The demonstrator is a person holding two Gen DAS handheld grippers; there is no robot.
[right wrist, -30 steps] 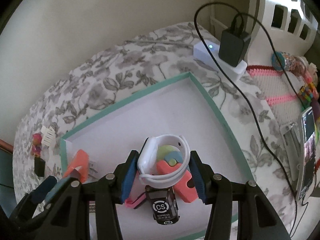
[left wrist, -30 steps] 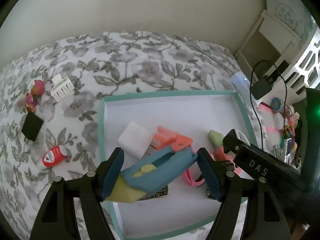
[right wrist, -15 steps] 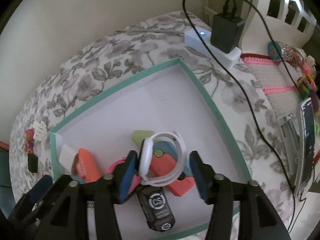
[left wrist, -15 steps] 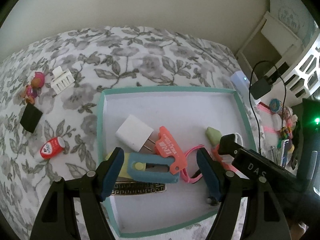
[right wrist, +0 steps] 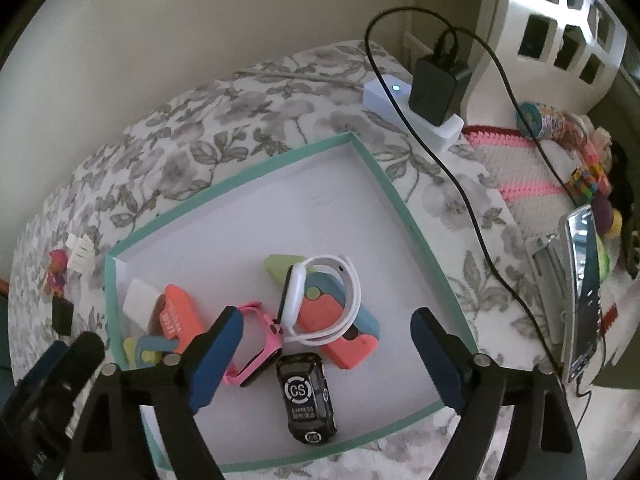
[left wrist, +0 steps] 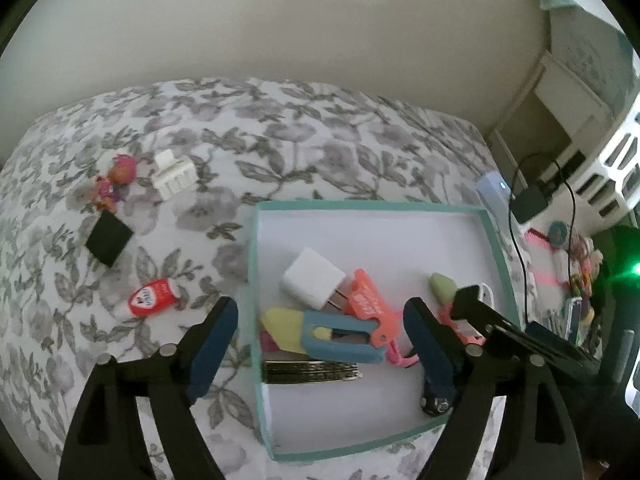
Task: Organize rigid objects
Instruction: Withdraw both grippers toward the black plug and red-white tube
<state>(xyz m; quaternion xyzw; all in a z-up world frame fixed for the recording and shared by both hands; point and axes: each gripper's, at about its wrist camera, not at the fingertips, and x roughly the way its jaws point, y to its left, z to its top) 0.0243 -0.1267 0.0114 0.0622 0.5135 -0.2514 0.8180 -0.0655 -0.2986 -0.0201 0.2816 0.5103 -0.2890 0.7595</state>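
Left wrist view: both tongs (left wrist: 320, 336) (right wrist: 326, 354) are gaping empty over the tray (left wrist: 251, 264); next, fetching the red item (left wrist: 152, 298) off the bed.

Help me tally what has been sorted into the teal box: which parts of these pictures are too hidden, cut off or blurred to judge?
- Gold patterned item, left wrist view: the blue and yellow clip overlaps its top, so what it is stays unclear.
- Black toy car, left wrist view: mostly behind the left gripper's finger.
- Phone, right wrist view: screen too skewed to read.
- Red item on the bedspread: label too small.
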